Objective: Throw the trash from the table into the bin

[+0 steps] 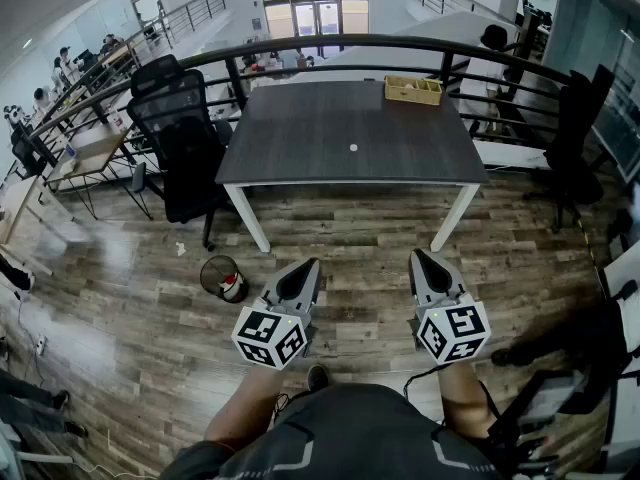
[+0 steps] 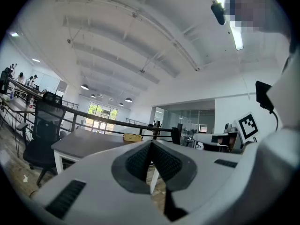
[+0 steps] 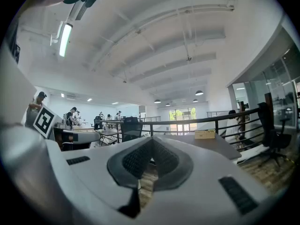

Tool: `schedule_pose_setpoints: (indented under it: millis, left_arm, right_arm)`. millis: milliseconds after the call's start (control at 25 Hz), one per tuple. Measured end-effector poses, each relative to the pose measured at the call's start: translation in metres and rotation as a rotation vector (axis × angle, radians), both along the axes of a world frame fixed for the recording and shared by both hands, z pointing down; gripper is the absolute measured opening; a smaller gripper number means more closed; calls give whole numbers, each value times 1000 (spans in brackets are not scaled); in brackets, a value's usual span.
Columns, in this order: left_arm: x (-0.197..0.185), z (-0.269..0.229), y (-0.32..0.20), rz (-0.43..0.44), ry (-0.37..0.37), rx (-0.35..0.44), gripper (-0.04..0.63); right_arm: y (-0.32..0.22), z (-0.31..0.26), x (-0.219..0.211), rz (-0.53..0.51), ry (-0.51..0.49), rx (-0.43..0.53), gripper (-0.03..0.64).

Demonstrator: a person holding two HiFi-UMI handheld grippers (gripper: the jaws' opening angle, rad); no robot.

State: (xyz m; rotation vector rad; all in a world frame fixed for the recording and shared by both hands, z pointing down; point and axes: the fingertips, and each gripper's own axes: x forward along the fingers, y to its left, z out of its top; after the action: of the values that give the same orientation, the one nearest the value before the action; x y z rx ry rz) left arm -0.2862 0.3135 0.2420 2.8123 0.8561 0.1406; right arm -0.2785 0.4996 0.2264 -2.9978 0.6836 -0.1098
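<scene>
Two claws, both empty, and no pickup begun: you stand back from the surface [image 1: 300,138], with the whole approach yet to make. Farthest left, the bin [image 1: 207,273] sits on the wood floor near the surface's left front leg, with something red and white inside it. Your left claw [image 1: 310,264] is pressed together on nothing and held level. Beyond it, the white scrap [image 1: 353,148] lies alone near the middle of the surface, well apart from either claw. Your right claw [image 1: 418,256] is likewise squeezed together on nothing. At the far right corner stands a wooden tray [image 1: 412,99]; I cannot tell whether it holds trash. Next, I judge, you must step forward, spread one claw and lower it around the scrap.
</scene>
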Motion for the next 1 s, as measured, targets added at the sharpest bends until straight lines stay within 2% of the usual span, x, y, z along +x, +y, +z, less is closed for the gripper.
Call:
schedule_pose_setpoints:
  millis: [600,1000]
  left_arm:
    - [9,-4,-7,2,1,-15,8]
    - [34,6,-28,22,-16,-30,8]
  right_arm:
    - [-4,-6,6,14,6,4,9]
    - [-15,-4,28,81,9,26,11]
